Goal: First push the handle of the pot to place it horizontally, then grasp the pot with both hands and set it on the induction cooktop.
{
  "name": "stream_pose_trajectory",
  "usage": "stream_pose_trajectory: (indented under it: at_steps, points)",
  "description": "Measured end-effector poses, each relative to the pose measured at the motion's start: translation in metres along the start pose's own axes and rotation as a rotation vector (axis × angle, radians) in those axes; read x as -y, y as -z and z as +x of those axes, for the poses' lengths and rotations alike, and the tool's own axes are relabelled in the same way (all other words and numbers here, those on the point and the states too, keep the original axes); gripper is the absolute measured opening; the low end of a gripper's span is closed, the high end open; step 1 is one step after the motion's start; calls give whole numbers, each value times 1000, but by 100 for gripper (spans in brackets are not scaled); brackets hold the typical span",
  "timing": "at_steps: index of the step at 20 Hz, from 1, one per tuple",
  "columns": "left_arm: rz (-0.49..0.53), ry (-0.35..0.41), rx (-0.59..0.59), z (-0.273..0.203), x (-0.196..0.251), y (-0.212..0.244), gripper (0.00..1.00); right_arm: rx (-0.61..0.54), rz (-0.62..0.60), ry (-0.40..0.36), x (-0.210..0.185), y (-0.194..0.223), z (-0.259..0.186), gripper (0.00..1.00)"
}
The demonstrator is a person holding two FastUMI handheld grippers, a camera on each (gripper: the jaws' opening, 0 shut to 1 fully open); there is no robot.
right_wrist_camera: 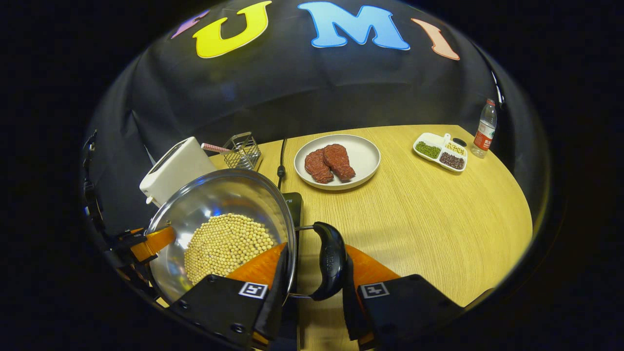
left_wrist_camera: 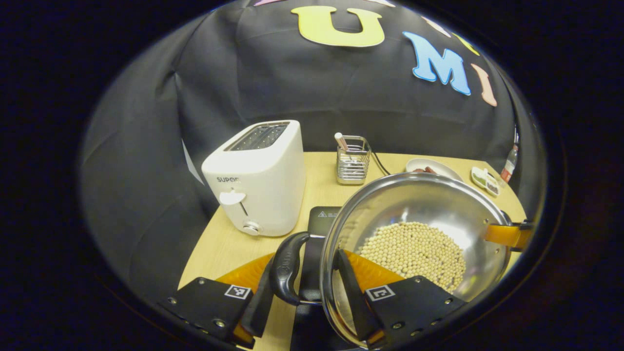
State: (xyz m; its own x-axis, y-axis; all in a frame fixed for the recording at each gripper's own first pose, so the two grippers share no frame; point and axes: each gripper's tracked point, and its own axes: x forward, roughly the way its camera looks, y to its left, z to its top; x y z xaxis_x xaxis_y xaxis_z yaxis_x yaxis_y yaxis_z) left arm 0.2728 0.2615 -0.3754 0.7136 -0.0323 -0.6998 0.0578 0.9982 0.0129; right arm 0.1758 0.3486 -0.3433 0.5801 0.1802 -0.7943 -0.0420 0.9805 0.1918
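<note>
The pot (left_wrist_camera: pixel 414 234) was held over the induction cooktop (left_wrist_camera: pixel 324 214), the left gripper (left_wrist_camera: pixel 302 297) pinching its left loop handle (left_wrist_camera: pixel 287 265) and the right gripper (right_wrist_camera: pixel 312 287) pinching its right loop handle (right_wrist_camera: pixel 329 261), one finger inside the rim and one outside on each side. In the left gripper view, the toaster (left_wrist_camera: pixel 258 178) stood at ten o'clock of the pot and the utensil rack (left_wrist_camera: pixel 352 161) at twelve. Risk, as judged: uneven lowering by the two hands would tilt the pot and spill the beans (left_wrist_camera: pixel 414 251); a slipping pinch would drop it onto the cooktop. The pot was polished steel, shallow and reflective, with pale round beans heaped at its bottom and dark curved handles.
</note>
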Motion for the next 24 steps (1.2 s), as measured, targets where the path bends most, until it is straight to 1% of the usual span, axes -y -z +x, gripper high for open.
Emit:
stream_pose_trajectory:
  at_steps: [1,2,3,4,5,6,7,10,12,13,14,15,17,18,19,20,21,22,24]
  points:
    - [21,-11,-1,-1,0,1,65,12,-11,-9,-1,-2,-1,55]
    - [38,-21,-2,-3,0,2,75,23,-20,-9,-1,-4,-5,59]
    - [48,-34,2,-5,-3,3,74,39,-26,-12,-2,-7,-9,80]
    - [41,-39,13,-7,-4,1,82,62,-34,-7,1,-12,-13,100]
    - [21,-45,31,-12,-6,-2,82,93,-45,-3,4,-19,-19,93]
    - [-4,-54,61,-17,-9,-8,80,121,-55,-3,6,-25,-25,98]
    - [-25,-65,95,-24,-12,-15,82,152,-69,-4,8,-31,-34,98]
    - [-47,-111,191,-55,-20,-36,82,268,-135,1,25,-56,-71,98]
    - [-57,-132,255,-84,-16,-52,80,337,-161,19,44,-70,-98,98]
    - [-64,-146,283,-99,-12,-58,82,369,-172,28,55,-77,-113,98]
    - [-76,-157,308,-116,-7,-64,80,402,-184,33,64,-82,-127,98]
    - [-90,-168,337,-135,0,-69,82,435,-195,39,76,-86,-141,98]
    - [-105,-186,401,-177,19,-80,82,485,-213,42,98,-89,-169,98]
    - [-103,-189,428,-200,30,-84,79,501,-219,49,111,-87,-185,98]
    - [-99,-186,451,-221,44,-87,81,514,-219,58,124,-84,-200,98]
    - [-94,-179,468,-241,58,-89,79,529,-214,64,136,-83,-215,98]
    - [-88,-174,493,-258,71,-93,79,548,-209,64,148,-83,-229,98]
    - [-82,-171,515,-275,85,-97,81,562,-205,67,160,-81,-242,98]
    - [-66,-160,549,-309,113,-100,81,593,-193,81,187,-79,-270,98]
